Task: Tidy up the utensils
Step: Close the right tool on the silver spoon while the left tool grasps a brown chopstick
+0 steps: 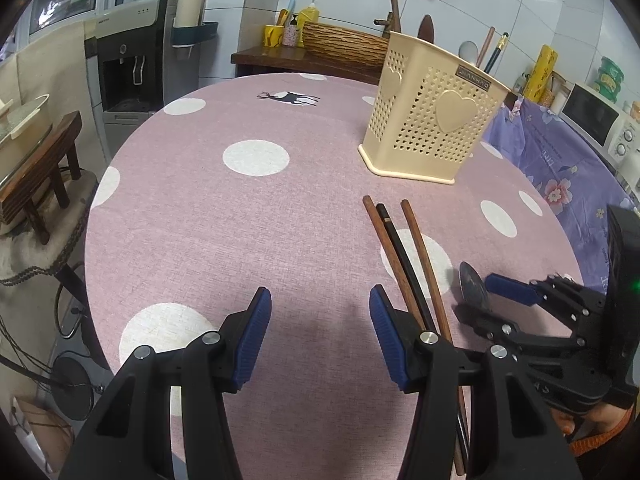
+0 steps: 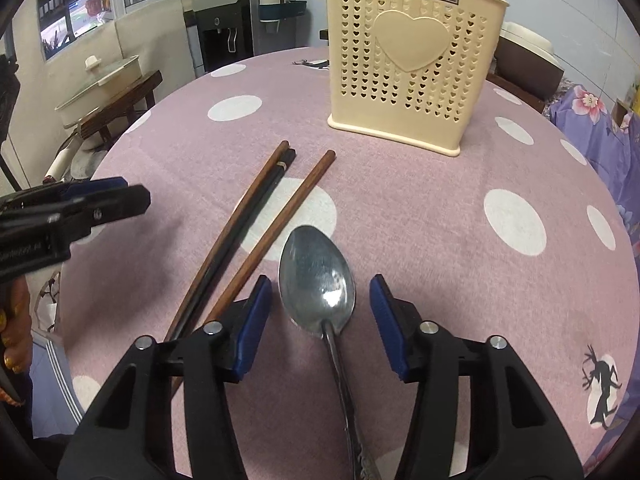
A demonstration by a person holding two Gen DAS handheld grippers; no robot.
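We found the spoon (image 2: pixel 318 280) flat on the counter (image 2: pixel 440 240), lower centre, between the right hand-held gripper's (image 2: pixel 320 322) parted, empty jaws. Stiff, slick metal; we judged the thin neck the best hold.

Bare tablecloth (image 1: pixel 248 240) lies open from nine to twelve o'clock of the left gripper (image 1: pixel 320 332); three chopsticks (image 1: pixel 404 264) bar its one o'clock side; the cream holder (image 2: pixel 408 68) blocks twelve o'clock ahead of the right gripper (image 2: pixel 320 320), whose jaws straddle the spoon (image 2: pixel 318 280) with gaps either side; its three o'clock is clear cloth.
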